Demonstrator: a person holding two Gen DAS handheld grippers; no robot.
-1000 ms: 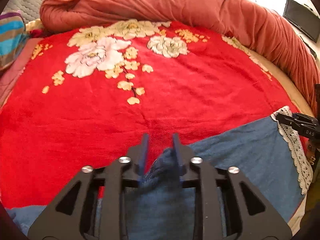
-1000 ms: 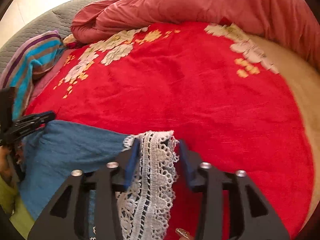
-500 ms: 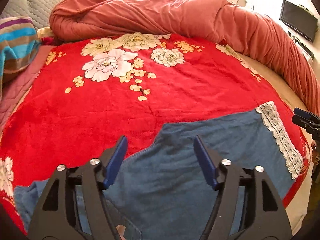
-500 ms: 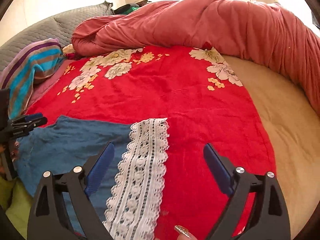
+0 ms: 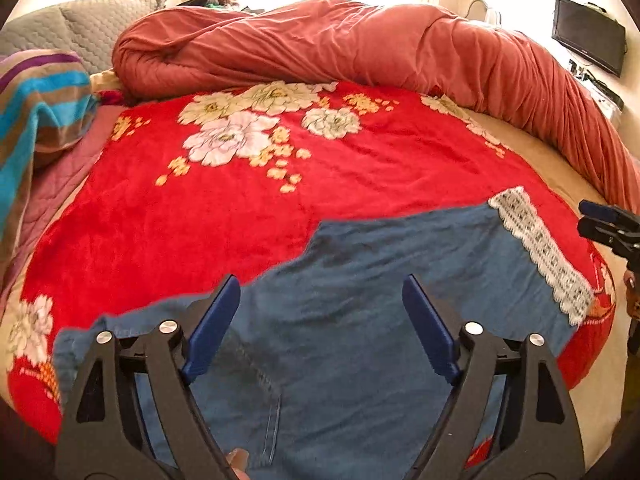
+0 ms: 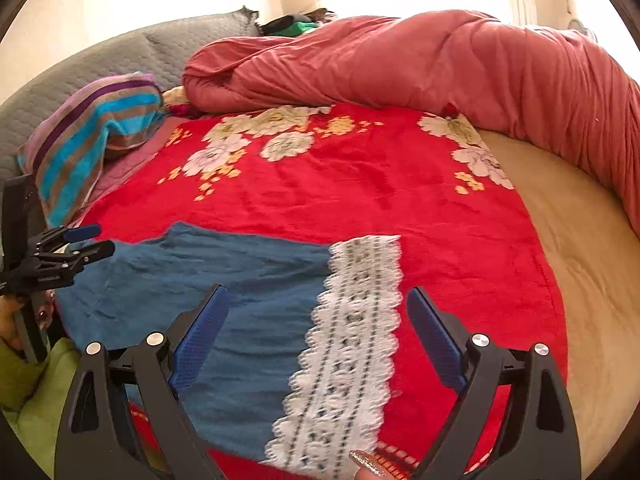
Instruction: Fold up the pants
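Note:
Blue denim pants [image 5: 360, 304] lie flat on a red flowered blanket [image 5: 320, 184], their white lace hem [image 5: 540, 248] to the right. My left gripper [image 5: 320, 284] hovers above the waist end; its jaws are opening and nothing is between them. In the right wrist view the pants [image 6: 224, 276] and the lace hem [image 6: 352, 328] lie below my right gripper [image 6: 318, 294], which stands wide open and holds nothing. The left gripper [image 6: 86, 242] shows at that view's left edge, and the right gripper [image 5: 600, 220] at the right edge of the left wrist view.
A rolled rust-red duvet [image 5: 360, 48] curves along the bed's far and right sides. A striped blanket [image 5: 36, 120] lies at the left by a grey quilted headboard [image 6: 120, 56]. Bare beige sheet [image 6: 580, 248] borders the blanket on the right. A dark screen [image 5: 588, 34] hangs on the wall.
Both grippers let go of the pants, opened wide and drew back and up. The denim and lace hem now lie flat on the blanket.

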